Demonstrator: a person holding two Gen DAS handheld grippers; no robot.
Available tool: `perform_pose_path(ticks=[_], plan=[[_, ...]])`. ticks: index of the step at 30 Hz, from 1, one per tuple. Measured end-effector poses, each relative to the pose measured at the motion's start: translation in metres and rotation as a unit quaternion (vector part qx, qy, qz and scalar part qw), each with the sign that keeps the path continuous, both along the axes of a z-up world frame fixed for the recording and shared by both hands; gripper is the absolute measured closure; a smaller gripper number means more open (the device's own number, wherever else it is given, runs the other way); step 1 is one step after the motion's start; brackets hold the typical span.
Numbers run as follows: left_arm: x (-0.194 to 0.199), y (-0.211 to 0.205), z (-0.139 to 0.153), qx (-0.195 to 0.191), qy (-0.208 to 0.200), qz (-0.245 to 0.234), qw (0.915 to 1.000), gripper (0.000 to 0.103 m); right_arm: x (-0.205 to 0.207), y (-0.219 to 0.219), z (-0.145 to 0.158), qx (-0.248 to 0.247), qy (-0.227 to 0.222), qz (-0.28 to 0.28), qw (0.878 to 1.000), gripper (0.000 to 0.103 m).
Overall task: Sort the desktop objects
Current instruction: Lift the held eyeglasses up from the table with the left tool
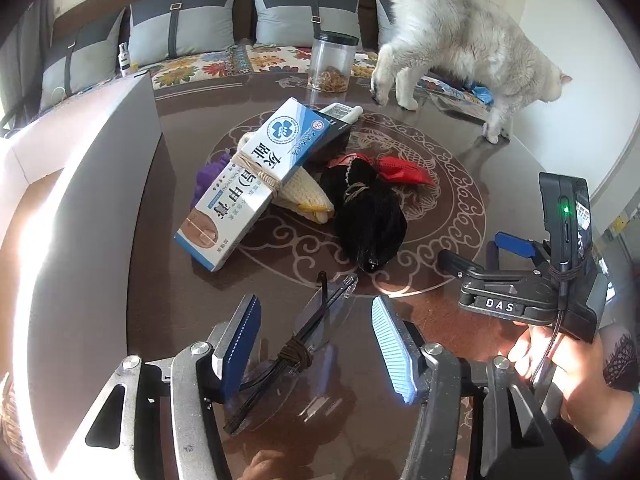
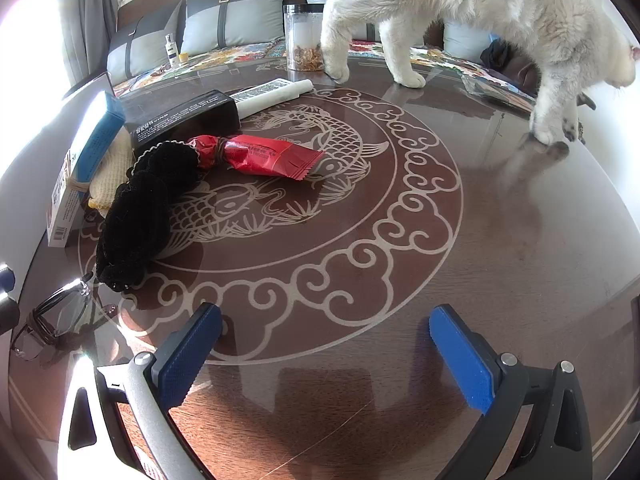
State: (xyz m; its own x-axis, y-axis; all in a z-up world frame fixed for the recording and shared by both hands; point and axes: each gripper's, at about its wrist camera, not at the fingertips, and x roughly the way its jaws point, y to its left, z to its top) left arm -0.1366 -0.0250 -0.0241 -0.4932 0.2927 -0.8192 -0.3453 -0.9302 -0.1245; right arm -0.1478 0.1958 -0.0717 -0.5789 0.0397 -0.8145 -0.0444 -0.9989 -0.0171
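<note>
Folded glasses (image 1: 304, 344) tied with a brown band lie on the brown table (image 1: 440, 184), between the fingers of my open left gripper (image 1: 316, 312); they also show in the right wrist view (image 2: 52, 320). A pile sits ahead: a blue-white box (image 1: 248, 184), a black box (image 2: 180, 120), a white tube (image 2: 272, 94), a red packet (image 2: 264, 156), black fabric (image 1: 368, 216), a cream knit piece (image 1: 308, 200) and something purple (image 1: 208, 176). My right gripper (image 2: 324, 344) is open and empty over bare table.
A white cat (image 1: 460, 40) stands on the table's far right edge, also in the right wrist view (image 2: 500, 20). A clear jar (image 1: 332, 60) stands at the back. A grey-white box wall (image 1: 92, 200) rises at left. A cushioned bench lies behind.
</note>
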Motion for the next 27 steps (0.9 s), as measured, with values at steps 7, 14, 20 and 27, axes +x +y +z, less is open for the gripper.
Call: perform_pose_path(ticks=[7,14,20,27], plan=[[-0.005,0.029,-0.026,-0.073,-0.013,-0.078,0.9942,0.033,0.000,0.000,0.000,0.000,0.000,0.000,1.000,0.000],[0.005,0.030,-0.038,-0.079,-0.008,-0.052,0.9955,0.074,0.000,0.000,0.000,0.000,0.000,0.000,1.000,0.000],[0.031,0.011,-0.039,-0.055,0.004,0.027,0.9981,0.075,0.001,-0.001,0.001,0.000,0.000,-0.001,1.000,0.000],[0.033,0.005,-0.039,-0.040,0.005,0.047,0.9981,0.075,0.000,-0.001,0.000,0.000,0.000,-0.001,1.000,0.000]])
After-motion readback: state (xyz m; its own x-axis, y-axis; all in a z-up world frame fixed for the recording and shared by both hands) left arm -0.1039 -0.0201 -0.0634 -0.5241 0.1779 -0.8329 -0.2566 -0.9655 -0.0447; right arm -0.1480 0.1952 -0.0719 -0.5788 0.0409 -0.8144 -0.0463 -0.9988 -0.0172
